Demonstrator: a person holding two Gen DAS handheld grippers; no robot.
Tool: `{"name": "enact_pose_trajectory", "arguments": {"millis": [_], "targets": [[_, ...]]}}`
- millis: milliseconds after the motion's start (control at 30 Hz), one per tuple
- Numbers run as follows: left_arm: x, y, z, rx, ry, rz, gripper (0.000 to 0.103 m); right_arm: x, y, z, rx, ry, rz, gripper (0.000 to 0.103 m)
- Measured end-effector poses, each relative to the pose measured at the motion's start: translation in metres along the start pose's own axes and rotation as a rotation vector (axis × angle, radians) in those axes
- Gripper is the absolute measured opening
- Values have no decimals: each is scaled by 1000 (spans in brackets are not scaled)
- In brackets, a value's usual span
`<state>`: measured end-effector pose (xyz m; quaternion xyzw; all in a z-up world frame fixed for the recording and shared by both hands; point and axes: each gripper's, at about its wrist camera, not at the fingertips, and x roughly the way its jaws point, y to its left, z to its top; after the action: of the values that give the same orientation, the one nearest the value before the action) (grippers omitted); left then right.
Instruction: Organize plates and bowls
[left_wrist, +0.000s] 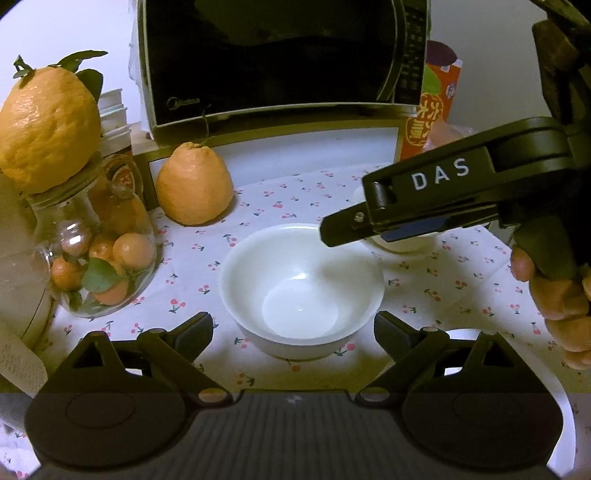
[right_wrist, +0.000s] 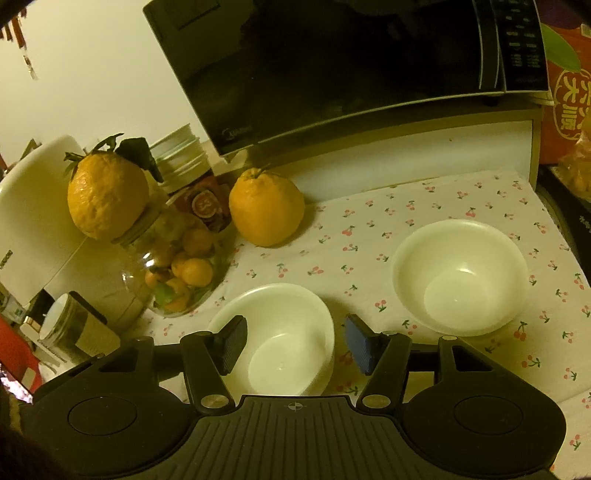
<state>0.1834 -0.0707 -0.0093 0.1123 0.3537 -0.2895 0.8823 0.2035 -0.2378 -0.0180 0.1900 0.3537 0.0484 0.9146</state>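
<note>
A white bowl (left_wrist: 301, 291) stands upright on the cherry-print cloth, straight ahead of my left gripper (left_wrist: 293, 328). That gripper is open wide, its fingers on either side of the bowl's near wall and not touching it. My right gripper (left_wrist: 343, 229) reaches in from the right and hovers over the bowl's far right rim. In the right wrist view this same bowl (right_wrist: 280, 332) lies under my open right gripper (right_wrist: 295, 345), whose left pad is over the bowl and right pad outside the rim. A second white bowl (right_wrist: 460, 273) stands apart to the right, half hidden (left_wrist: 402, 245) in the left wrist view.
A black microwave (left_wrist: 280, 55) on a shelf closes the back. A large orange (left_wrist: 194, 184) sits near it, and another tops a glass jar (left_wrist: 99, 254) of small oranges at left. A red carton (left_wrist: 428, 110) stands back right. A hand (left_wrist: 554, 295) grips the right tool.
</note>
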Motion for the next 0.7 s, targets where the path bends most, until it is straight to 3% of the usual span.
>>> {"name": "enact_pose_trajectory", "arguments": {"millis": [267,400,700], "targets": [[-7,1,2,-4,1,-3,93,-9,-4,3,12,-5,-5,59],[-14,0,4,-9,-7,2,94,-20,-14,7,32,-26,-15,73],[-34,-13,12,33,-8,38,98,-50,-41,10,54,-62,-40,87]]}}
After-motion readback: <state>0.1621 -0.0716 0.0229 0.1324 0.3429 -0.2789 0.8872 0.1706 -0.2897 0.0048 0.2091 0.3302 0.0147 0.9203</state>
